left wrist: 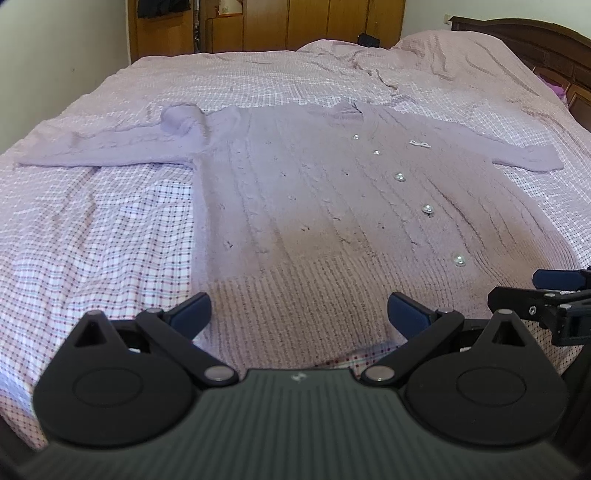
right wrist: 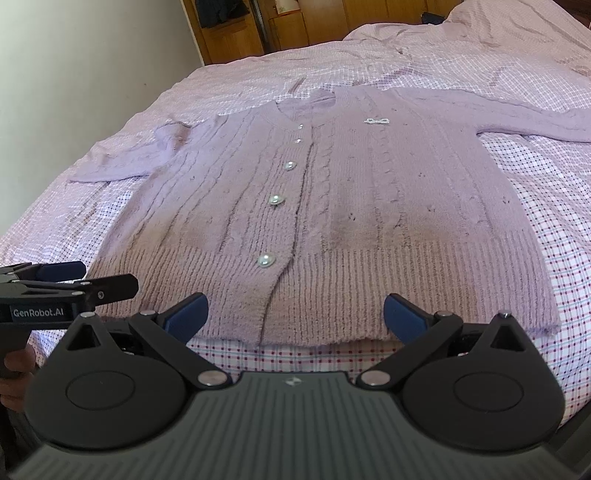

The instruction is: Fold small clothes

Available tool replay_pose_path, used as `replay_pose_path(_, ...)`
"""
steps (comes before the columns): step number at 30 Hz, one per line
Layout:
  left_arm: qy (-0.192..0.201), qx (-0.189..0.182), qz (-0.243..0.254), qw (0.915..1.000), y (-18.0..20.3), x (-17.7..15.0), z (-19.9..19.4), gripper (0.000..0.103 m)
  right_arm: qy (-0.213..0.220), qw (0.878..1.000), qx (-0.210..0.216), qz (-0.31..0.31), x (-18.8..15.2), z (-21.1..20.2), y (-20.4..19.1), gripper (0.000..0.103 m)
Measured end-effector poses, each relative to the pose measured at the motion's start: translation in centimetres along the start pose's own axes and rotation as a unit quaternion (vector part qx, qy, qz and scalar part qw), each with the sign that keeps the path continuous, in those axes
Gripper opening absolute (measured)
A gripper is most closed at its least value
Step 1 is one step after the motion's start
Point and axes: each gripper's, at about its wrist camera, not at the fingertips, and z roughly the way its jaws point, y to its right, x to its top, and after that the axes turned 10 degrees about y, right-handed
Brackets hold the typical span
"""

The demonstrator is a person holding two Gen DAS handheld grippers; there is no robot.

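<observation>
A lilac knit cardigan (left wrist: 303,192) with pearl buttons lies flat and face up on the bed, sleeves spread to both sides; it also shows in the right wrist view (right wrist: 332,206). My left gripper (left wrist: 299,314) is open and empty, hovering over the ribbed hem near its left corner. My right gripper (right wrist: 295,314) is open and empty just before the hem's middle. The right gripper shows at the right edge of the left wrist view (left wrist: 546,291), and the left gripper at the left edge of the right wrist view (right wrist: 74,280).
The bed (left wrist: 92,236) has a pink checked sheet, rumpled near the pillow (left wrist: 461,55) at the far right. A wooden wardrobe (left wrist: 266,22) stands beyond the bed, a dark headboard (left wrist: 535,40) at the right, and a white wall (right wrist: 74,74) on the left.
</observation>
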Motion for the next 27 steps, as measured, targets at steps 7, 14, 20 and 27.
replay_pose_path(7, 0.0, 0.003, 0.001, 1.0, 0.21, -0.07, -0.08, 0.103, -0.001, 1.0, -0.001, -0.001, 0.04, 0.03, -0.08, 0.103)
replay_pose_path(14, -0.007, 0.007, -0.001, 0.9999, 0.02, -0.25, 0.37, 0.103, 0.001, 1.0, -0.001, 0.003, -0.11, 0.01, 0.06, 0.103)
replay_pose_path(20, -0.006, 0.004, 0.0, 1.0, 0.08, -0.23, 0.27, 0.103, 0.0, 1.0, -0.002, 0.001, -0.08, -0.06, 0.07, 0.103)
replay_pose_path(27, -0.008, 0.004, -0.002, 1.0, 0.14, -0.24, 0.18, 0.103, -0.001, 1.0, -0.001, 0.002, -0.06, 0.02, 0.03, 0.103)
